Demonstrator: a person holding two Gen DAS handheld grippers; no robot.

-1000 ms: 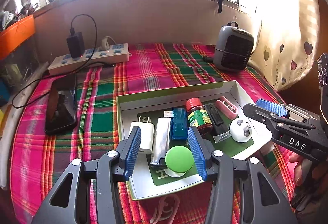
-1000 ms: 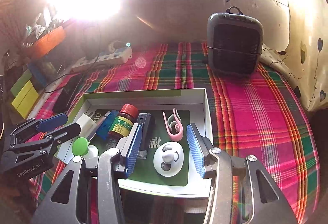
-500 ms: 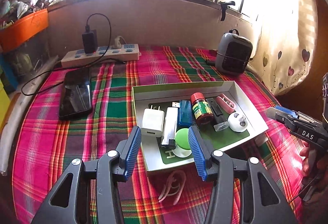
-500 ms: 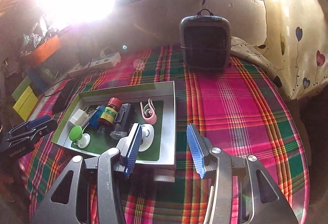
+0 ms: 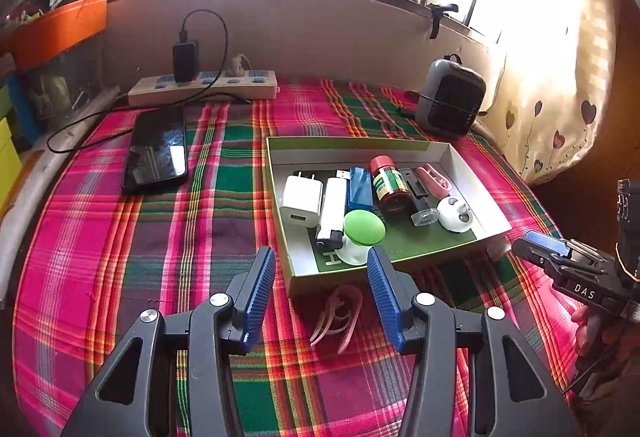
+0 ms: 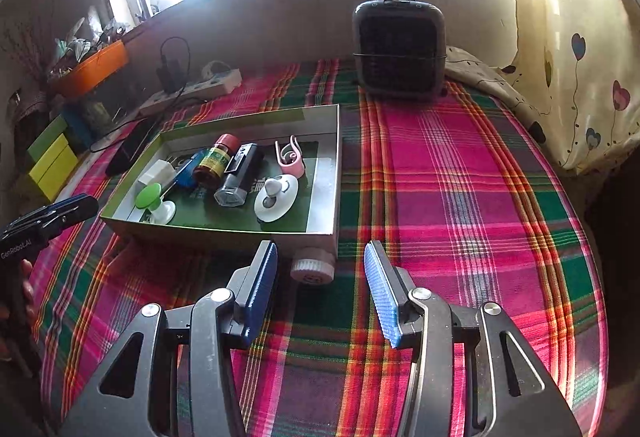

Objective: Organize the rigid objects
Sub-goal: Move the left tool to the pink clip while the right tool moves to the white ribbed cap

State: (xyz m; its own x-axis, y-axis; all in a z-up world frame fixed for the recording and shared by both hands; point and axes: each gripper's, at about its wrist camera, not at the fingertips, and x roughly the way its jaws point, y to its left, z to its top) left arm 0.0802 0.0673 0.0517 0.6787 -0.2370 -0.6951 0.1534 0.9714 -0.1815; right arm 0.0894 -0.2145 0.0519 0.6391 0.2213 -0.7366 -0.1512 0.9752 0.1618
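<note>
The tray (image 5: pixel 472 173) is sitting on the plaid cloth (image 5: pixel 160 257), holding the sorted items. The left gripper (image 5: pixel 322 297) is hovering part-open and empty over a pink clip (image 5: pixel 336 313) just beside the tray's near wall. The right gripper (image 6: pixel 320 291) is hovering equally part-open and empty over a pink-white cylinder (image 6: pixel 313 267) touching the tray's near corner.

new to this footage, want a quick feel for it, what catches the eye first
The bright pink, green and orange plaid tablecloth fills both views. At its middle sits a shallow green-edged cardboard tray packed with small items, among them a white mushroom-shaped piece with a green cap and a red-capped brown bottle. A pale pink plastic clip lies outside the tray's near edge, between the open fingers of the left gripper.
</note>
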